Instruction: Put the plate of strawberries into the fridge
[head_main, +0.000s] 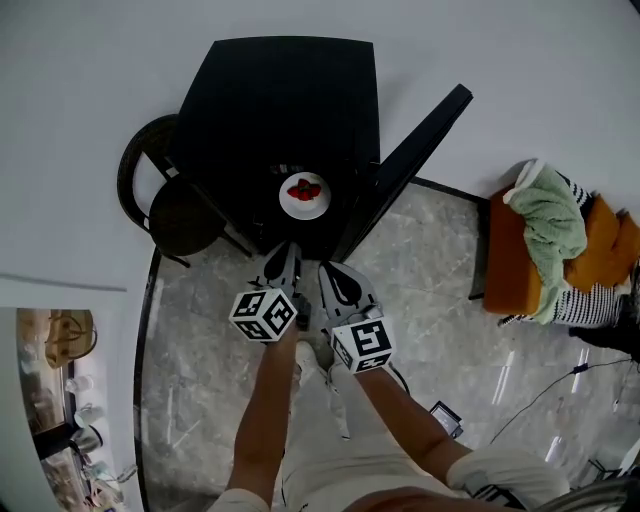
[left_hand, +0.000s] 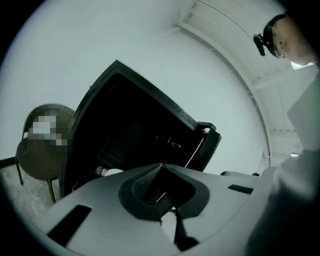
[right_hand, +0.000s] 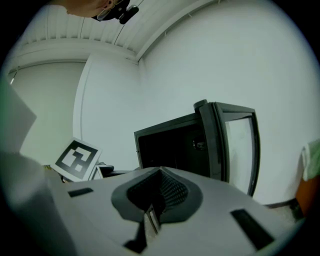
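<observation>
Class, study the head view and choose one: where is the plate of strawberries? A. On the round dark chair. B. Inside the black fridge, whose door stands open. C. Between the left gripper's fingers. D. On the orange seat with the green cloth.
B: the plate of strawberries sits inside the black fridge, and the fridge's door is swung open on the view's right.

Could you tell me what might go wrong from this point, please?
1. The plate of strawberries seems to sit near the front edge of the fridge; swinging the open door shut might knock it.
2. The chair stands close beside the fridge, so the left gripper could bump it.
</observation>
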